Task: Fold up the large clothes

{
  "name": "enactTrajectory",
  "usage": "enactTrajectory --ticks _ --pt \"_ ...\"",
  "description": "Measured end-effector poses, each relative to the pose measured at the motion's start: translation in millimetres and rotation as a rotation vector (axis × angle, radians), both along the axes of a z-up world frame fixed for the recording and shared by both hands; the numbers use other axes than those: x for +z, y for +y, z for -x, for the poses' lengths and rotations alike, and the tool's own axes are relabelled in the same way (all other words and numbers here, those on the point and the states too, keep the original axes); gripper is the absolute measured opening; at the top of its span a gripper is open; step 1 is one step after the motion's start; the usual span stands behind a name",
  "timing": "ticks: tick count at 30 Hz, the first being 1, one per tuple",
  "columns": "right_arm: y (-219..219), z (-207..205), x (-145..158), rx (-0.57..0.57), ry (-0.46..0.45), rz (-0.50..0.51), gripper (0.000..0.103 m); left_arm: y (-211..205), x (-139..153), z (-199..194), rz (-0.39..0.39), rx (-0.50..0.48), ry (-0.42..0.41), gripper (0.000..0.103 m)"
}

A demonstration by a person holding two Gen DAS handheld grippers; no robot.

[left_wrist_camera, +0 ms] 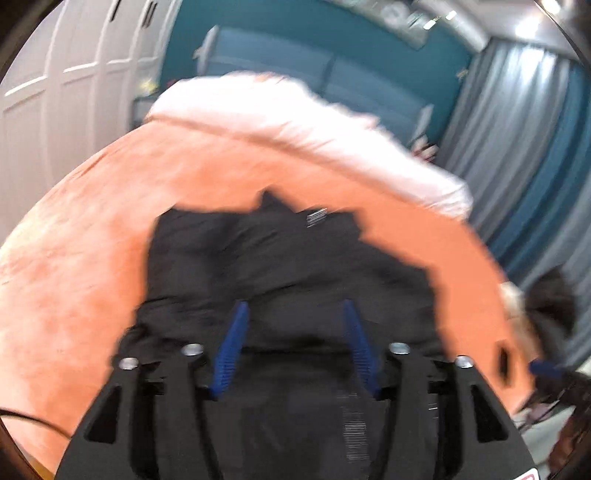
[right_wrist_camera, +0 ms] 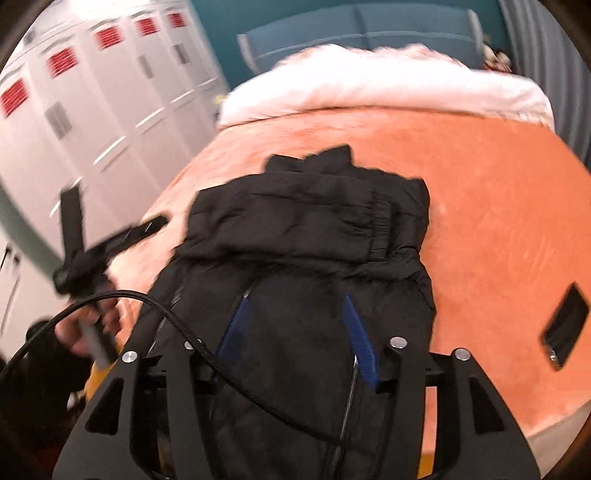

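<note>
A black puffer jacket (right_wrist_camera: 310,229) lies on an orange bedspread (right_wrist_camera: 498,206), its upper part folded over itself near the collar. It also shows in the left wrist view (left_wrist_camera: 280,266). My right gripper (right_wrist_camera: 295,302) is open, its blue fingers (right_wrist_camera: 356,325) spread just over the jacket's near part by the zipper. My left gripper (left_wrist_camera: 295,306) is open over the jacket's near edge, holding nothing. The left gripper also appears at the left of the right wrist view (right_wrist_camera: 92,243), held in a hand beside the bed. Both views are blurred by motion.
A white duvet (right_wrist_camera: 388,92) lies across the head of the bed by a blue headboard (right_wrist_camera: 362,33). A dark phone-like object (right_wrist_camera: 565,325) lies on the bedspread at right. White wardrobes (right_wrist_camera: 92,110) stand left, grey curtains (left_wrist_camera: 517,122) right. A black cable (right_wrist_camera: 192,328) crosses my right gripper.
</note>
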State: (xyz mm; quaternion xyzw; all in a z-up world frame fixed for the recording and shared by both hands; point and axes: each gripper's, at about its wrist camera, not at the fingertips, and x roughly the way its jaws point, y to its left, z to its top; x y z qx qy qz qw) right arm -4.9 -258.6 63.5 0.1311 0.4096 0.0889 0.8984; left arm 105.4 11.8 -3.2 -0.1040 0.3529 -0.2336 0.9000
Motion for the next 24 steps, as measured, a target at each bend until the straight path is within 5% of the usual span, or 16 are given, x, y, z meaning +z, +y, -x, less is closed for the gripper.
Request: enactTrajectory --ticks 4,5,9,13,20,24 --pt "15.0 46.4 56.0 0.103 -0.069 0.005 0.068 -33.3 30.5 37.1 0.247 -0.069 -0.023 0.073" --pt "17.4 57.6 69.8 0.132 -0.091 -0.017 0.078 -47.3 31.5 42.2 0.312 -0.099 0.022 0.073" --pt "26.7 89.2 101.3 0.2 -0.143 -0.15 0.079 -105.9 19.5 64.6 0.458 -0.24 0.203 0.073" --pt "30.5 110.1 111.2 0.208 -0.153 -0.213 0.079 -166.1 7.2 106.9 0.478 -0.397 0.287 0.073" --pt "28.5 131.7 132.5 0.226 -0.173 -0.225 0.079 -205.4 5.0 127.5 0.625 -0.492 0.365 0.073" --pt "14.8 138.3 138.1 0.183 -0.205 -0.069 0.082 -198.3 19.9 141.1 0.462 -0.573 0.295 0.072"
